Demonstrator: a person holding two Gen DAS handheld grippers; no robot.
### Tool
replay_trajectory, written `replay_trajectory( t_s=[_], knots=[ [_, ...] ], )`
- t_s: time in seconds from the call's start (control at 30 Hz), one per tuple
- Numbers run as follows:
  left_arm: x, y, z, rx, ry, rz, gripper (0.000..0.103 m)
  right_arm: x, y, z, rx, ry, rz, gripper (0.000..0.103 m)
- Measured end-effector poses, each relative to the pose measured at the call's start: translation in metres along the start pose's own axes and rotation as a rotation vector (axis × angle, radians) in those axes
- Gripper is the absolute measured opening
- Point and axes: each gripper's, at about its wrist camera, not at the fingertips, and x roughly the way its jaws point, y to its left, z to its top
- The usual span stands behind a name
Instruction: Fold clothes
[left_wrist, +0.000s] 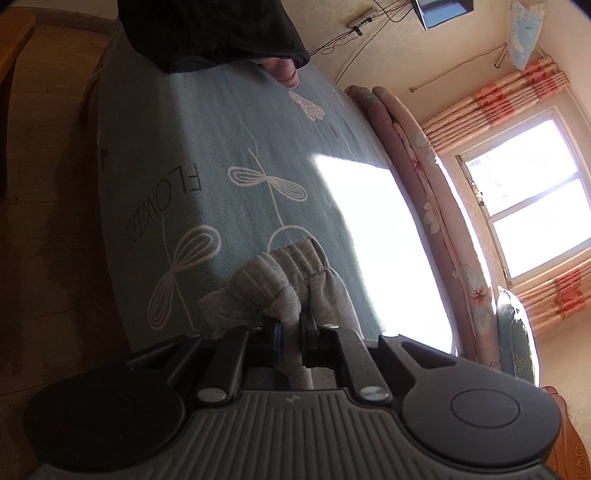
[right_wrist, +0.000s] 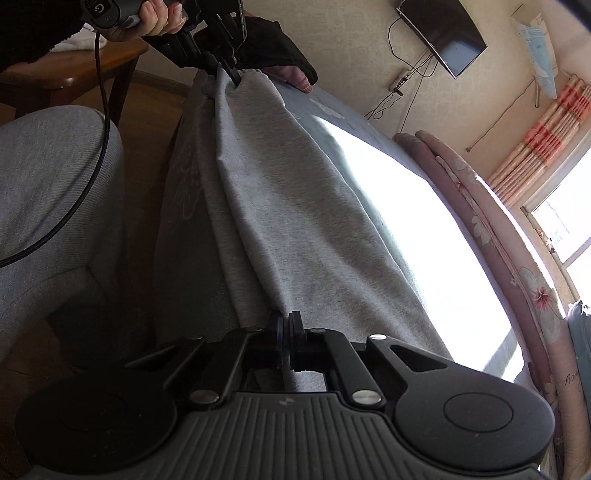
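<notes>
A grey garment with an elastic band (left_wrist: 291, 280) hangs over a blue flowered bed sheet (left_wrist: 229, 147). My left gripper (left_wrist: 291, 325) is shut on the bunched elastic end of the garment. In the right wrist view the grey cloth (right_wrist: 295, 221) stretches as a long panel from the left gripper (right_wrist: 231, 75) at the top down to my right gripper (right_wrist: 289, 321), which is shut on its other end. The cloth is held up above the bed between the two grippers.
A bright sun patch (left_wrist: 384, 236) lies on the bed. Rolled flowered quilts (left_wrist: 436, 192) line the bed's far side under a window (left_wrist: 535, 199). A wooden chair (right_wrist: 92, 70) and wooden floor (left_wrist: 48, 221) lie beside the bed. A dark garment (left_wrist: 214, 29) lies at the bed's far end.
</notes>
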Motion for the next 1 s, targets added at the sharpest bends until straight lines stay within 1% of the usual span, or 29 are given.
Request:
replay_trajectory(
  t_s=[0.03,0.1,0.13,0.17,0.23,0.27,0.3,0.33,0.37,0.4,0.47,0.5,0.57,0.63,0.67,0.7,0.77,0.8,0.87,0.93,1.0],
  knots=[
    [0.003,0.002,0.001,0.000,0.024,0.020,0.010,-0.001,-0.002,0.000,0.011,0.005,0.020,0.004],
    [0.011,0.013,0.004,-0.048,0.095,0.051,0.010,-0.001,-0.006,0.000,0.031,0.020,0.067,0.007],
    [0.011,0.018,0.004,-0.071,0.110,0.042,0.010,-0.001,-0.006,0.000,0.035,0.025,0.084,0.009],
    [0.008,0.020,0.004,-0.077,0.112,0.024,0.011,-0.002,-0.006,0.000,0.041,0.023,0.094,0.014],
    [0.000,0.018,0.007,-0.067,0.125,-0.002,0.014,-0.008,-0.009,0.001,0.070,0.011,0.119,0.015],
    [-0.005,0.015,0.010,-0.056,0.129,-0.005,0.019,-0.012,-0.012,0.002,0.093,0.001,0.136,0.015],
    [-0.010,0.012,0.012,-0.044,0.132,-0.004,0.029,-0.016,-0.015,0.002,0.116,-0.010,0.153,0.017],
    [-0.018,0.007,0.015,-0.022,0.122,0.015,0.036,-0.019,-0.020,0.003,0.140,-0.021,0.167,0.018],
    [-0.026,0.001,0.019,0.009,0.102,0.037,0.048,-0.023,-0.025,0.005,0.164,-0.031,0.179,0.021],
    [-0.033,-0.004,0.024,0.042,0.079,0.057,0.057,-0.027,-0.030,0.005,0.190,-0.038,0.188,0.026],
    [-0.044,-0.013,0.035,0.088,0.049,0.090,0.063,-0.033,-0.040,0.003,0.234,-0.048,0.188,0.029],
    [-0.046,-0.015,0.042,0.099,0.040,0.104,0.062,-0.035,-0.046,0.003,0.256,-0.051,0.188,0.030],
    [-0.047,-0.022,0.055,0.127,0.025,0.106,0.062,-0.037,-0.057,0.003,0.303,-0.057,0.188,0.030],
    [-0.040,-0.030,0.067,0.187,0.021,0.089,0.062,-0.038,-0.067,0.003,0.350,-0.059,0.192,0.030],
    [-0.032,-0.036,0.071,0.222,0.022,0.094,0.062,-0.037,-0.071,0.003,0.369,-0.060,0.189,0.030],
    [-0.024,-0.041,0.074,0.257,0.027,0.104,0.060,-0.037,-0.076,0.003,0.386,-0.061,0.182,0.030],
    [-0.004,-0.052,0.077,0.309,0.064,0.140,0.060,-0.035,-0.084,0.004,0.410,-0.067,0.170,0.030],
    [0.002,-0.056,0.077,0.332,0.079,0.140,0.060,-0.034,-0.087,0.005,0.422,-0.070,0.165,0.030],
    [0.006,-0.059,0.073,0.348,0.092,0.097,0.060,-0.027,-0.102,0.013,0.437,-0.076,0.181,0.030],
    [0.004,-0.058,0.068,0.341,0.109,0.042,0.060,-0.020,-0.119,0.026,0.440,-0.090,0.219,0.030],
    [-0.005,-0.060,0.061,0.359,0.118,0.007,0.060,-0.008,-0.140,0.047,0.440,-0.107,0.275,0.030]
  ],
)
